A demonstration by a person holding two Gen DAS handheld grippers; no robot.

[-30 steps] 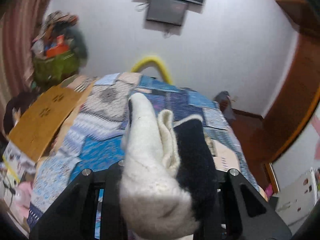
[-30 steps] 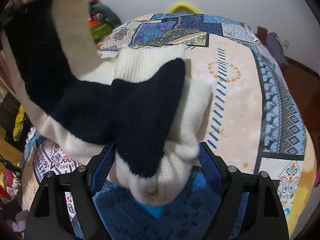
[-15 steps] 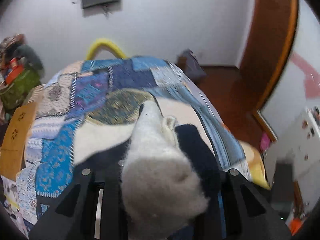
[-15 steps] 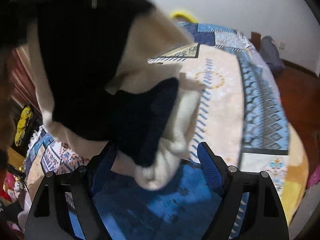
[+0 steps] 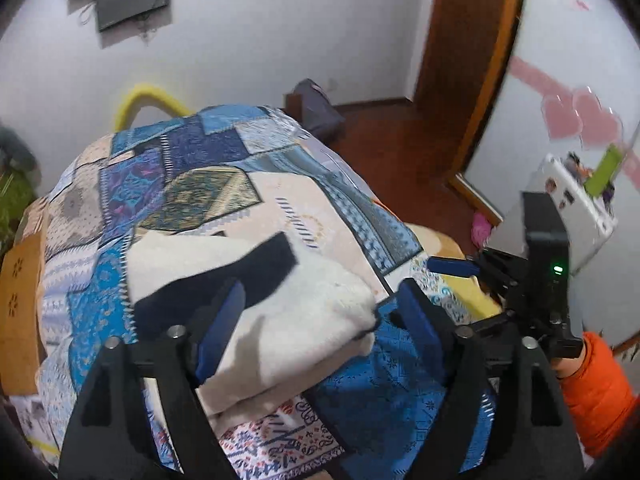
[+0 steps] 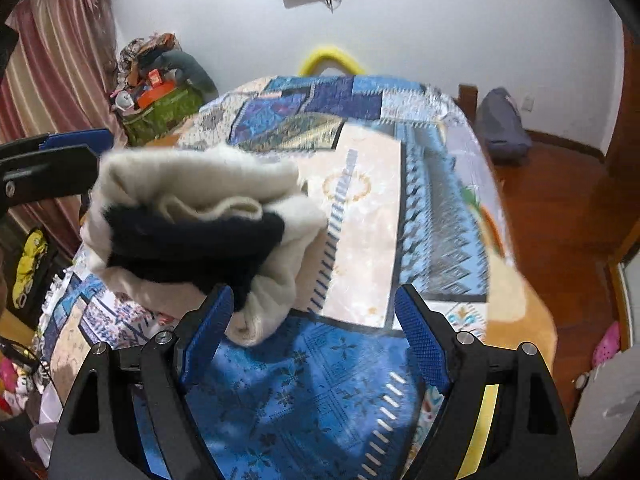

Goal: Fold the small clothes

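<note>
Released since the earlier frame, the cream and navy knit garment [image 5: 276, 320] lay folded in a bundle on the patchwork bedspread [image 5: 200, 184], no longer clamped. The left gripper [image 5: 316, 320] had just been opening, its blue pads [image 5: 224, 320] wide apart with the bundle's near end between them, apparently ungripped. The right gripper [image 6: 312, 336] stood wide and empty beside the bundle, over the bedspread. An orange sleeve [image 5: 600, 392] showed behind it.

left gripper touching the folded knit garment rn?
Cannot tell. Left wrist view: the left gripper, jaws just opened wide, straddles the knit garment; one pad stands clear, the other overlaps its edge in the picture.
</note>
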